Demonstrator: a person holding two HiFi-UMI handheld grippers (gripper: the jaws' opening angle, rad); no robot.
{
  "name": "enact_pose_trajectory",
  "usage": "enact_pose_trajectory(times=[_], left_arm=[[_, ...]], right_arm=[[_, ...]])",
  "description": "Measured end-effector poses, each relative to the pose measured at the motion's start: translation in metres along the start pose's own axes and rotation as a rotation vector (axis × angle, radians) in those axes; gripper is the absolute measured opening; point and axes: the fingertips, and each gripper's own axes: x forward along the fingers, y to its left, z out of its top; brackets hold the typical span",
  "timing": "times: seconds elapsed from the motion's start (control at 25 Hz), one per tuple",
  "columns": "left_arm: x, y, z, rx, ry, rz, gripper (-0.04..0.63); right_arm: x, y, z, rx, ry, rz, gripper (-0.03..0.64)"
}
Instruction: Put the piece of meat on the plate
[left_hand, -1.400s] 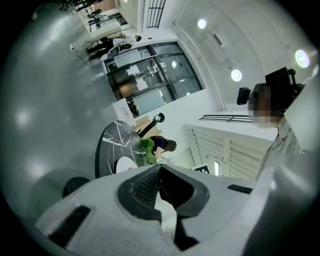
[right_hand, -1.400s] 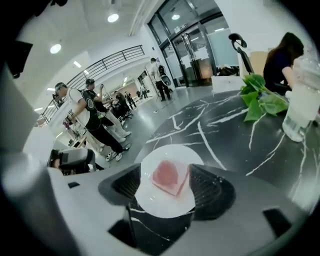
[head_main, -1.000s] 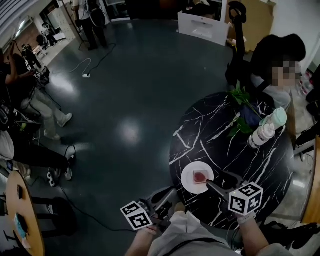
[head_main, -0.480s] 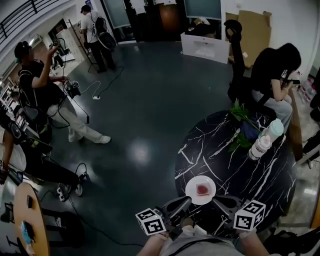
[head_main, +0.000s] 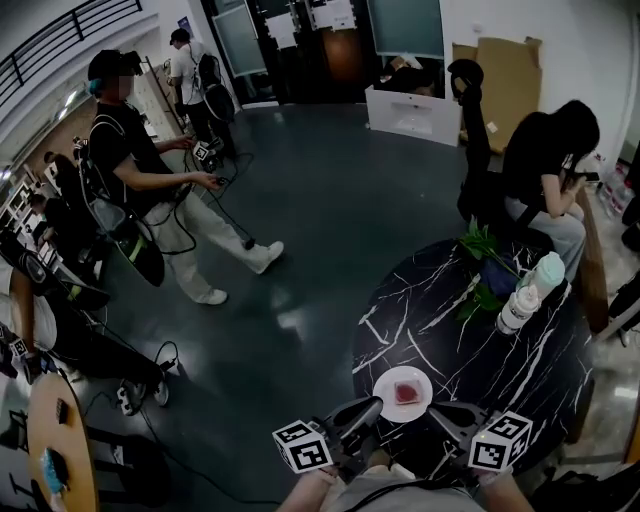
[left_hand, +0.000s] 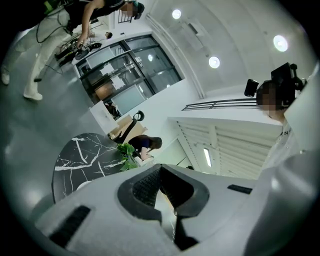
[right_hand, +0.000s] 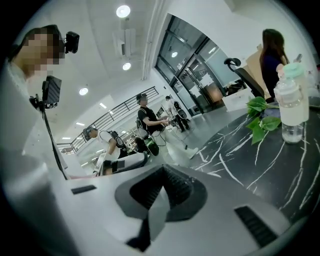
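Whereas a second ago the right hand-held gripper (head_main: 437, 411) reached wide open at the plate (head_main: 386, 397), the head view now shows it drawn back toward the person, clear of the plate's near rim. The left hand-held gripper (head_main: 372, 405) sits beside it, also apart from the plate. The piece of meat (head_main: 405, 391) lies on the white plate, near the edge of the black marbled surface (head_main: 480, 350), and neither tool touches it.

In the left gripper view the jaws meet at their tips with nothing between them, pointing across the surface toward a leafy plant (left_hand: 125, 152).

In the right gripper view the jaws are pressed together and empty, with a plastic bottle (right_hand: 290, 102) well ahead.

By my reading the release is made and the meat is where the task wants it.
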Motion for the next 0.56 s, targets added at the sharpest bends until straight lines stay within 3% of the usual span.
enact_pose_trajectory(times=[0.56], left_arm=[[-0.013, 0.015, -0.005, -0.016, -0.006, 0.042, 0.009]], right_arm=[[0.020, -0.002, -0.011, 0.018, 0.046, 0.013, 0.012]])
